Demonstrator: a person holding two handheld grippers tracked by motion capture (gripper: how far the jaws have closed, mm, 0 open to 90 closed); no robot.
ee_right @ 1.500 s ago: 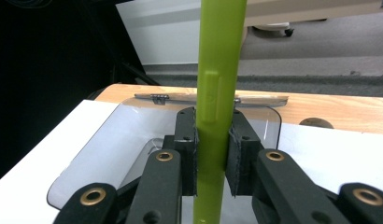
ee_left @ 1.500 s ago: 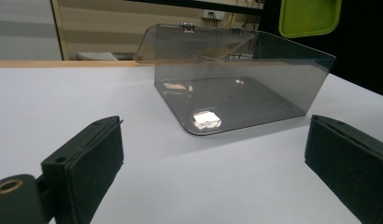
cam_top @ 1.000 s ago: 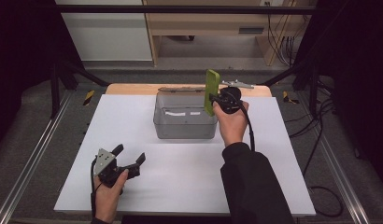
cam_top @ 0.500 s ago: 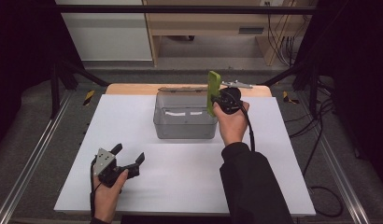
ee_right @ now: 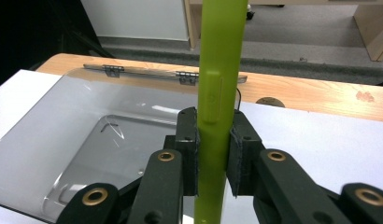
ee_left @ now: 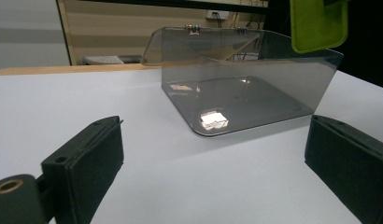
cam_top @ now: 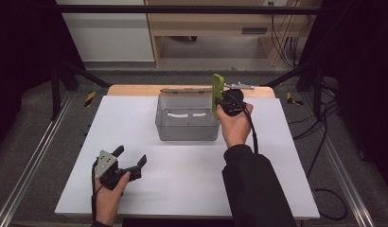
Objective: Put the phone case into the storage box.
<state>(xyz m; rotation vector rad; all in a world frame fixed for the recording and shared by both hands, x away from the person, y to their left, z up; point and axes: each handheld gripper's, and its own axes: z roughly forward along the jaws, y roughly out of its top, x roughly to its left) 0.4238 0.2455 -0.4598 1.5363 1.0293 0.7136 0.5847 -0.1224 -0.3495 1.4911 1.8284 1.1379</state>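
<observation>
Right now the right hand-held gripper (cam_top: 219, 100) is clamped on a flat green piece (cam_top: 216, 93), pads pressing both faces in the right gripper view (ee_right: 212, 158); the green piece (ee_right: 220, 93) stands upright on edge between them, poking well above the jaws. It hangs over the right rim of the clear grey box (cam_top: 187, 124), which sits toward the far edge of the table (cam_top: 277, 189), about mid-width. Box lid (cam_top: 182, 89) is swung back on hinges, lying over the far wooden strip. Left hand-held gripper (cam_top: 130, 161) is open, nothing between its jaws, resting low near the front left corner of the table, well apart from the box. In the left gripper view the box (ee_left: 245, 88) is ahead, interior bare, green piece (ee_left: 319, 23) at its upper right.
</observation>
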